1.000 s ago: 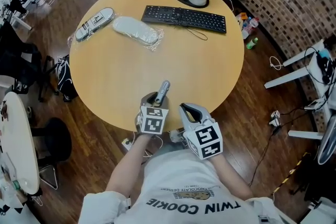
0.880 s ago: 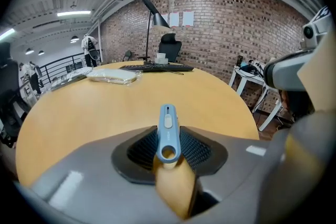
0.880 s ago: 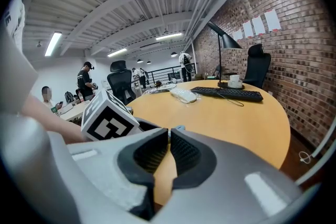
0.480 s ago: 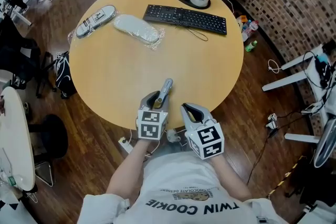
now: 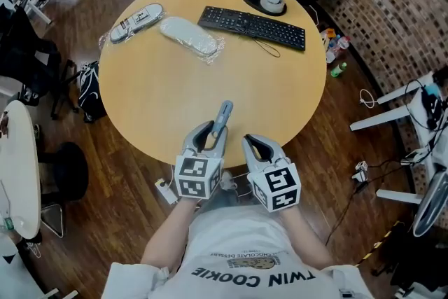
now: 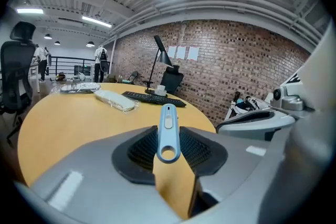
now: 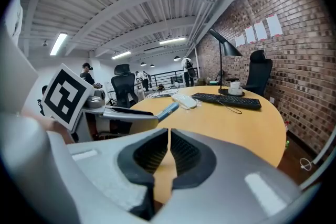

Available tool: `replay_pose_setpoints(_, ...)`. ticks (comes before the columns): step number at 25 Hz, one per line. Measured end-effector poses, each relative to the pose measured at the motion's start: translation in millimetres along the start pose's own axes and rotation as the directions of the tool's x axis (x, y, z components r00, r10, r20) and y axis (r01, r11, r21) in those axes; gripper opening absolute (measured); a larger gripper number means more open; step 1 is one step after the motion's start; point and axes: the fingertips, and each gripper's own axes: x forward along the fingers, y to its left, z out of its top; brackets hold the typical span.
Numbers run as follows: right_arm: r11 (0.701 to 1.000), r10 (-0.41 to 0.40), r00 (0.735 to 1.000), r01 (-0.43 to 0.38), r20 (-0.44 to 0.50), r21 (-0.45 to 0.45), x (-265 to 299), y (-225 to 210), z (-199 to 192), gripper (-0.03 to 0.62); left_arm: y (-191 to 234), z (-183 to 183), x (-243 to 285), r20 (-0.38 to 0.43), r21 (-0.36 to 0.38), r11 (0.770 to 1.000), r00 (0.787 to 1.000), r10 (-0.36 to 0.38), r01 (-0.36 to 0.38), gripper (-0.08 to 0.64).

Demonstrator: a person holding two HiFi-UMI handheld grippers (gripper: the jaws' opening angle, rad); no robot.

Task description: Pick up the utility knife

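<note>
The person's forearms are reaching out over a white shirt, each hand carrying a gripper topped by a marker cube, the left cube just beside the right cube. The left gripper is clenching the utility knife between its dark ribbed pads. The blue-grey handle is standing nearly on edge, its round-holed end is facing back towards the camera, and the rest is sticking forward past the jaw tips. The right gripper view is showing the knife clear of the wood. The right gripper is hovering just beside the left one, on its right. Its jaws are pressing together with nothing between them. Both grippers are hanging over the near rim of the round wooden table. Well ahead of the left gripper and off to its left, a white plastic-wrapped bundle is lying on the wood, and a second wrapped pack is lying farther left by the rim. Well ahead of the right gripper, a black keyboard is lying across the far side. Behind it, a desk lamp is standing on its black base, with a small cup sitting there. Beyond the table, to the right of both grippers, a brick wall is running along the room.
</note>
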Motion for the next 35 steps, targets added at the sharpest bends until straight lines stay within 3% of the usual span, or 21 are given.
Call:
replay_pose_setpoints(13,0.989,0.138,0.987,-0.132,0.083,-0.072,-87,-10,-3,0.005,-97,7,-61,0.120,-0.030,0.989,0.982,0.145,-0.142,0.137)
replay_pose_setpoints(22,0.976,0.209,0.970,-0.199,0.122,-0.088,-170,-9,-36,0.005,-185,-11,-110,0.178,-0.016,0.976,0.960,0.217,-0.218,0.137)
replay_pose_setpoints(35,0.959,0.274,0.954,-0.262,0.119,-0.107,-265,29,-80,0.005,-271,-58,-196,0.174,-0.063,0.959,0.943,0.283,-0.276,0.137)
